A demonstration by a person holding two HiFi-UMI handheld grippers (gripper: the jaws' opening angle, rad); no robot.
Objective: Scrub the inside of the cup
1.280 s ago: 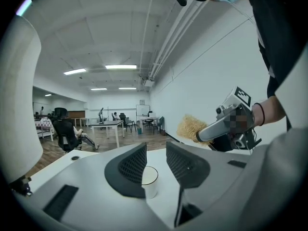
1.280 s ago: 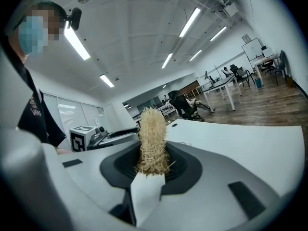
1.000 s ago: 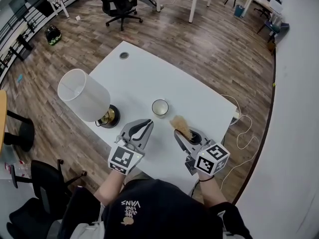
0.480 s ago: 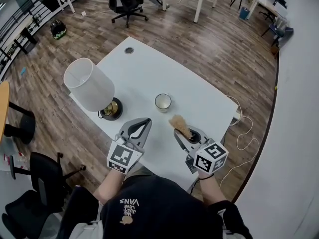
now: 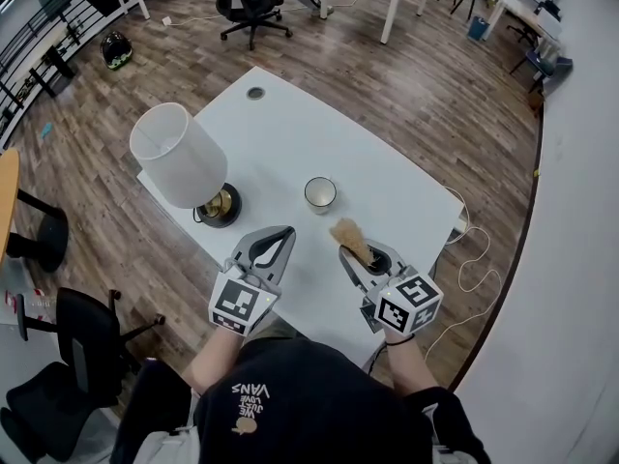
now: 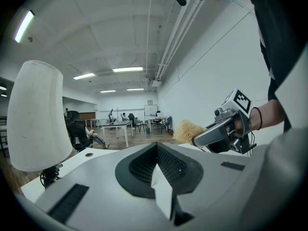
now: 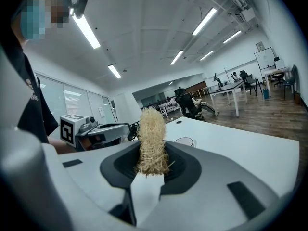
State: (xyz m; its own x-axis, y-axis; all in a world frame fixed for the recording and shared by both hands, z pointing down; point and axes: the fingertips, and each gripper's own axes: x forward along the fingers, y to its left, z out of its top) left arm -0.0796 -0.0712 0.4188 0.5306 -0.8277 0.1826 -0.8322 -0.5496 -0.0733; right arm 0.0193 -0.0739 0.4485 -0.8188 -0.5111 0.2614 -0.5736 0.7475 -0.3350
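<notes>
From where I stand the scrubbing has not begun. The cup [image 5: 320, 193] sits upright on the white surface [image 5: 290, 129], at about twelve o'clock from the person, ahead of both hands and apart from them. The right tongs [image 5: 352, 255] are clamped on a straw-coloured fibre scrubber [image 5: 348, 237], its tuft sticking out past the tips toward eleven o'clock. The left tongs [image 5: 286, 233] are pressed together with nothing in them (odd, if that hand is meant to steady the cup). A lamp [image 5: 184, 158] stands at about nine o'clock of the cup, well apart. I judge this the approach step. Next, the left tongs would need to part and take the cup's wall while the right lowers the tuft into its mouth, gently, since the cup could tip.
</notes>
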